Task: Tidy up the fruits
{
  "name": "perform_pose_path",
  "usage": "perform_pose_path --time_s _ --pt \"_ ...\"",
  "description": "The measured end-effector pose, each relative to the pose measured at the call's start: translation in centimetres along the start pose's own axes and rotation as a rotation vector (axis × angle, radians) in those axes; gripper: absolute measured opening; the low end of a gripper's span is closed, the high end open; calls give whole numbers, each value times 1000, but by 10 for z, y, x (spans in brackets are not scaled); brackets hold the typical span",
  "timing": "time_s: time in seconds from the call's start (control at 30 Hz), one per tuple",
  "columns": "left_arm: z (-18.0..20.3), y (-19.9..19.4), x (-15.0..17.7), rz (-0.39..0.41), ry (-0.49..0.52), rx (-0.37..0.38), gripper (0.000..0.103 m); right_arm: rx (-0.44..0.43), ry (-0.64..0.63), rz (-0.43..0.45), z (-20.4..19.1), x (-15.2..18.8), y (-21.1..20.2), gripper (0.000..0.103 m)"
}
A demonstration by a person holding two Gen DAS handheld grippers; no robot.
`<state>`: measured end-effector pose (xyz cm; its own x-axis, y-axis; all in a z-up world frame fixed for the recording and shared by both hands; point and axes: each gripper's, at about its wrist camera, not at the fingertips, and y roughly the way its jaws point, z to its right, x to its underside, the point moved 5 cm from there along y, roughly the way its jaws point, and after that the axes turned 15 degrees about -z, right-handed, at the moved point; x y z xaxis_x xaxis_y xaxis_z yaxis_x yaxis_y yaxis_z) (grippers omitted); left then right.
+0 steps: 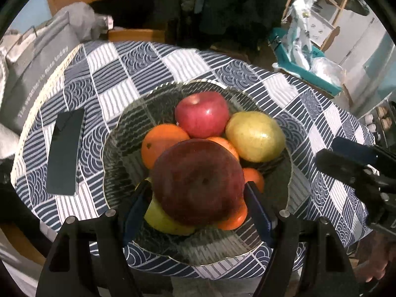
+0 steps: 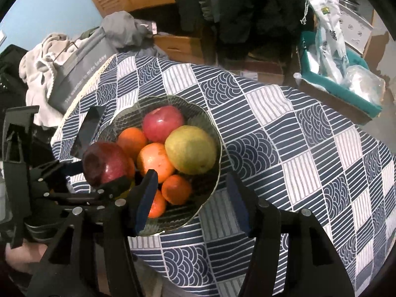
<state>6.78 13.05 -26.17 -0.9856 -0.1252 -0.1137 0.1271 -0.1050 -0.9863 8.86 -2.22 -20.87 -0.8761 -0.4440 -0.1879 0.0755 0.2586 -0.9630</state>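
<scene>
My left gripper [image 1: 198,190] is shut on a dark red apple [image 1: 198,180] and holds it just above the glass bowl [image 1: 128,133]; the apple also shows in the right wrist view [image 2: 104,163]. The bowl holds a pink-red apple [image 1: 201,113], a yellow-green pear [image 1: 255,136], several oranges [image 1: 160,143] and a second yellow-green fruit [image 1: 160,217] under the held apple. My right gripper [image 2: 193,185] is open and empty, over the bowl's near right rim [image 2: 212,128]. It also shows at the right edge of the left wrist view [image 1: 356,168].
A dark phone [image 1: 66,153] lies on the blue and white checked tablecloth [image 1: 321,128] left of the bowl. A grey bag [image 1: 37,69] and clothes sit beyond the table's left edge. A teal box with plastic bags [image 2: 341,79] stands at the back right.
</scene>
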Motion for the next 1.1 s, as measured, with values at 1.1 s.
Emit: perform_pose_path --time_s 1.1 --pt "36 -93 -1 208 35 -14 87 156 52 224 30 22 -100 74"
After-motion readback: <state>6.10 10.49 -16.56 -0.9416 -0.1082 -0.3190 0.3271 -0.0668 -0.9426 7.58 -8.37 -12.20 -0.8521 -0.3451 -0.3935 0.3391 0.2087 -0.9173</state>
